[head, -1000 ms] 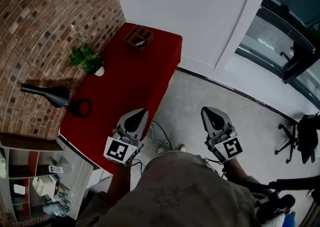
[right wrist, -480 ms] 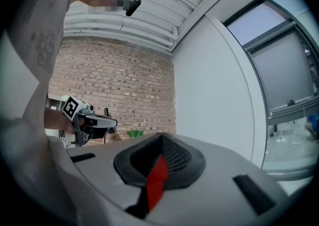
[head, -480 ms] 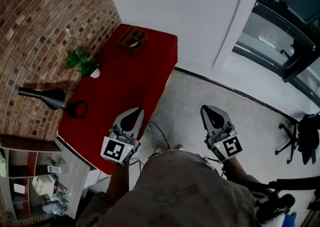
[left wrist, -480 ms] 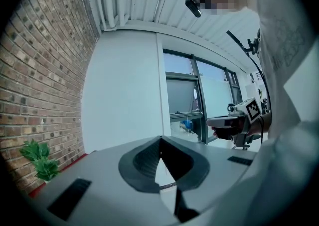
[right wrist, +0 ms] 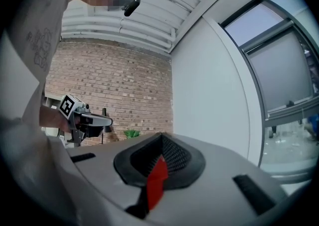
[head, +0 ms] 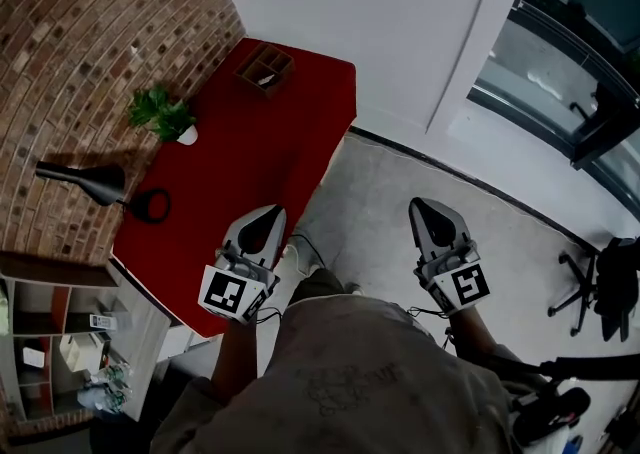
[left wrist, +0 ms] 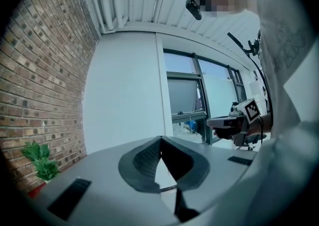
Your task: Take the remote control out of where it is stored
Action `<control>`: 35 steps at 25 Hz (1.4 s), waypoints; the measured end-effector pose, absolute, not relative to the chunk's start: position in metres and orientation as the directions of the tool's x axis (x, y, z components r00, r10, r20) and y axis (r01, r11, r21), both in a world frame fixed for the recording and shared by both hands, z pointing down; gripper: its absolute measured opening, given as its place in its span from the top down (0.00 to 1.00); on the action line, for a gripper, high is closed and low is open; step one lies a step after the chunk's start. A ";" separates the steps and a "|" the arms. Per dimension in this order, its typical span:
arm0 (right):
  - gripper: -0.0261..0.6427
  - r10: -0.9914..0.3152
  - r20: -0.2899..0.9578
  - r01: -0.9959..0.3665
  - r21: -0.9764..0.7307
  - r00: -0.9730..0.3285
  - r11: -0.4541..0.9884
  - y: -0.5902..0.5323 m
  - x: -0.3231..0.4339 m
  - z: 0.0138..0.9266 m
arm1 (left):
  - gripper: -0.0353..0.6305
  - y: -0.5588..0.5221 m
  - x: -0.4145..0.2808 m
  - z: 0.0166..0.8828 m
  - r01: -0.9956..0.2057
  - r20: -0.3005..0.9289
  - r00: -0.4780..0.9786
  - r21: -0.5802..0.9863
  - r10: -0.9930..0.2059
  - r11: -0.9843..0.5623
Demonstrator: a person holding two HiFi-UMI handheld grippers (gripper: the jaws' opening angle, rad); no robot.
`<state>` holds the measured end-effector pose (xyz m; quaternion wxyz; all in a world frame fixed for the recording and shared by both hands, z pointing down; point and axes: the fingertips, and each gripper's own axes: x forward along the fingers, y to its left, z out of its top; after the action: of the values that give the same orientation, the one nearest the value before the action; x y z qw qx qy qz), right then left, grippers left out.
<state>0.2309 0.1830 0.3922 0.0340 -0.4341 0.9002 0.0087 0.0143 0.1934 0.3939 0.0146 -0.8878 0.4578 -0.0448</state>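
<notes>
Left hand-held gripper [head: 270, 214], right hand-held gripper [head: 420, 208]: clenched, empty | red table [head: 250, 142], plant [head: 158, 114], lamp [head: 85, 180] ahead

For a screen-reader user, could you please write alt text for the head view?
Seen from above, a person holds the left claw and right claw, both shut, near a red table bearing a wooden organizer, potted plant and black lamp beside a brick wall.

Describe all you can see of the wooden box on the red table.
The wooden box is brown, open on top, and split by dividers into several compartments. A pale thing lies in one; it is too small to identify. The box sits flat at the far end of the red table, near the white wall. Nothing else touches it.
</notes>
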 end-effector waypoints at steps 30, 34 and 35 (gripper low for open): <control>0.94 -0.811 -0.026 -0.812 -0.007 -0.584 0.584 -0.021 0.178 0.406 | 0.94 -0.028 -0.063 0.409 -0.821 0.073 0.561 -0.079 -0.825 -0.566; 0.94 -0.815 -0.008 -0.815 -0.015 -0.580 0.580 -0.057 0.160 0.409 | 0.94 -0.063 -0.077 0.414 -0.814 0.084 0.573 -0.059 -0.815 -0.578; 0.94 -0.815 -0.001 -0.815 -0.015 -0.580 0.580 -0.064 0.155 0.410 | 0.94 -0.070 -0.081 0.416 -0.814 0.087 0.574 -0.050 -0.814 -0.579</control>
<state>0.1553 -0.0644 0.4104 0.0037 -0.4584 0.8887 -0.0064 -0.0810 -0.0701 0.4163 0.0023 -0.8871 0.4587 -0.0504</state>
